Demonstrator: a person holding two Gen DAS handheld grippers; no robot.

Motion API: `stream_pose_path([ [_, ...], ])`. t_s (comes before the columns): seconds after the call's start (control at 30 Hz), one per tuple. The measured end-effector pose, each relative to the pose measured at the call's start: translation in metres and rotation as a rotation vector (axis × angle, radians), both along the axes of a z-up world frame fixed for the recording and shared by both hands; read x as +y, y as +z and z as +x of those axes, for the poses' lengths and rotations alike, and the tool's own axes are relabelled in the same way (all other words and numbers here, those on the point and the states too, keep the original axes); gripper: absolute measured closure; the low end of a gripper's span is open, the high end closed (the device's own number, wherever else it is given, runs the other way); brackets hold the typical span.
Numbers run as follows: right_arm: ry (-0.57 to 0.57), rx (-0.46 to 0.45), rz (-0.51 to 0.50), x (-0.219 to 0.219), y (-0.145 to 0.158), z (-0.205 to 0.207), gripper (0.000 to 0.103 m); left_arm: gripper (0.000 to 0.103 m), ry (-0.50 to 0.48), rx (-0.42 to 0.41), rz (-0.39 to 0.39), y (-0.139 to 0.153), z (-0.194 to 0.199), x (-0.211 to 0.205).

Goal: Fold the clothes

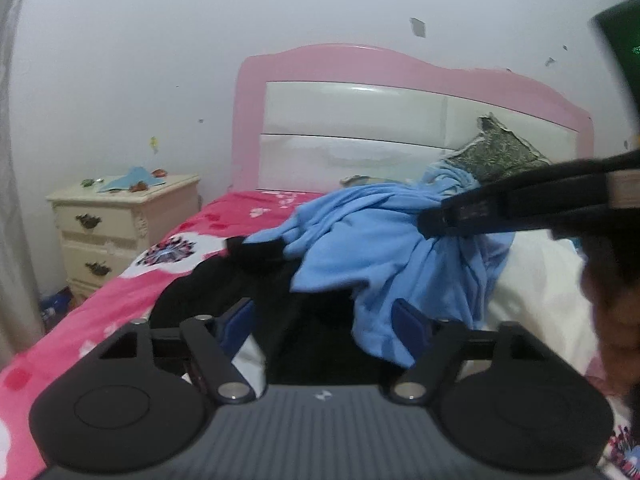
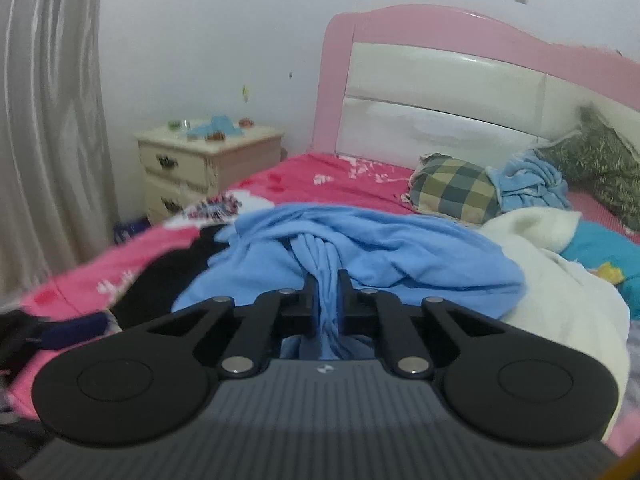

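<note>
Pinched between our right gripper [image 2: 325, 304] fingers is a gathered bunch of the light blue garment [image 2: 360, 248]; our left gripper [image 1: 326, 320] has its fingers spread, with black clothing [image 1: 224, 280] and the garment's hanging edge between them, nothing pressed. We judge this the pick-up step, before any fold: next we need a second hold on the blue cloth to spread it flat. It lies heaped on the pink floral bedspread [image 1: 120, 300], below the pink headboard [image 2: 340, 80].
</note>
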State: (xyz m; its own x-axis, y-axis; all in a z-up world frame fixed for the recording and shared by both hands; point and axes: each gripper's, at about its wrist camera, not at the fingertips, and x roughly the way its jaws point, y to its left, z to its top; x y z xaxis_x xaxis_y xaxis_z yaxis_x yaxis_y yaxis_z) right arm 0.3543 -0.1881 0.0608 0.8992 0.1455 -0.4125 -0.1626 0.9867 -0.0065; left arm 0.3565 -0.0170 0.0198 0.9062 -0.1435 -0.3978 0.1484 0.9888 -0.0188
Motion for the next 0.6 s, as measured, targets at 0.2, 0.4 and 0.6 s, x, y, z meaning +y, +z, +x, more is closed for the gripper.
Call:
stream_pose_path([
  [0.2,0.05,-0.021,0.094,-0.02,0.009,-0.017,0.098,0.102,-0.064,0.057,-0.033,-0.007,-0.01,-0.017],
  [0.4,0.135,-0.034,0.188,-0.034,0.024,-0.054,0.098,0.103,-0.127,0.031,-0.075,0.007,-0.059,-0.009],
  [0.6,0.241,-0.018,0.259,-0.036,0.044,-0.114,0.097,0.103,-0.243,-0.02,-0.106,0.048,-0.124,0.011],
])
